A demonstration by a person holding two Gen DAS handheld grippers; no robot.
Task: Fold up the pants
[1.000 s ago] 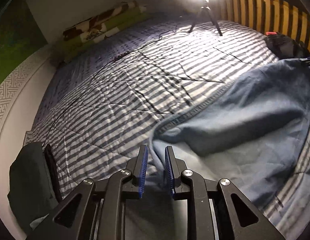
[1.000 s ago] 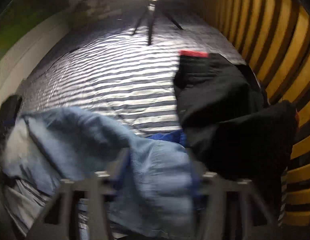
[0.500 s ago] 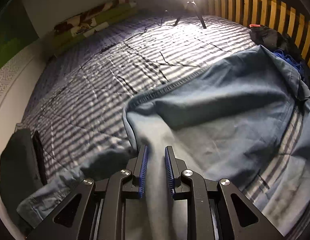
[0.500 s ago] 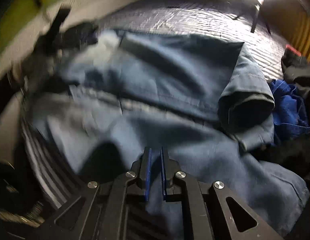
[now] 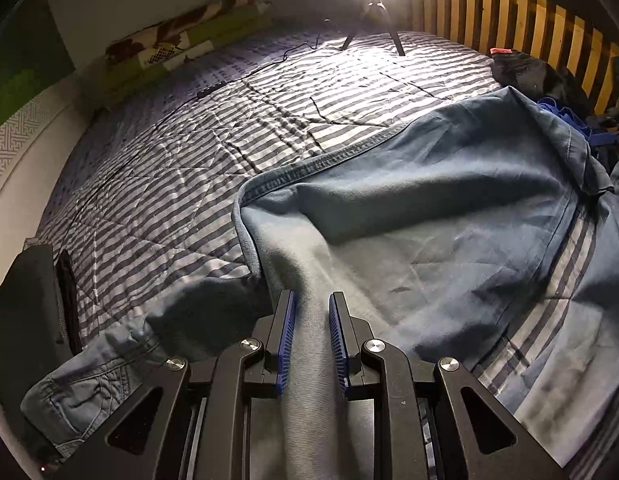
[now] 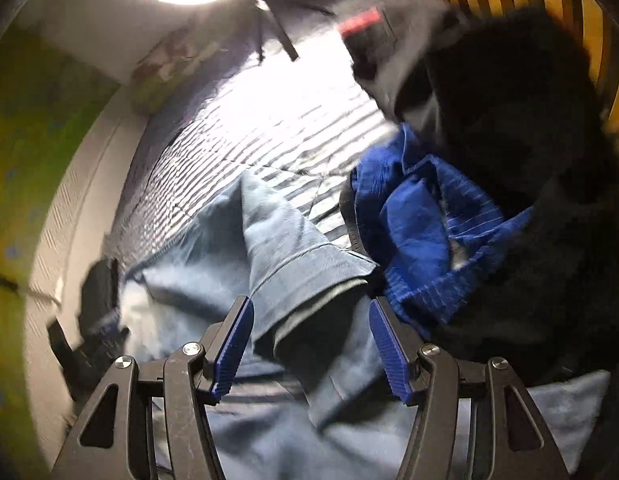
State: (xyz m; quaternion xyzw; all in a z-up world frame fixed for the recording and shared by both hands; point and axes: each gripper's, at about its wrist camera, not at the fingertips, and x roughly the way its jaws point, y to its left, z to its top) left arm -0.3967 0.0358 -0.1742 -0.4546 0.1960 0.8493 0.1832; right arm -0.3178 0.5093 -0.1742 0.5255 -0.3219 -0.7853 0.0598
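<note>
Though no writing is legible, left tongs (image 5: 312, 308) clamp pants (image 5: 429, 216).

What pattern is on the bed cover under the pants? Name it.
Grey and white stripes on the bed cover, with quilted stitch lines; clearest in the left wrist view.

Pants (image 5: 429, 216): blue-grey denim-like cloth, matt, stitched seam w/ rough edge. Quilt (image 5: 189, 168): striped cloth, stitched, softly creased. Left gripper (image 5: 312, 334) & right gripper (image 6: 311, 344): matt black plastic frames, shiny metal screws, ribbed blue pads (image 5: 286, 340). Headboard slats (image 5: 521, 24): wood, smooth. Blue garment (image 6: 429, 232): thin cloth w/ slight sheen. Black garment (image 6: 529, 128): matt, fuzzy-looking cloth.
</note>
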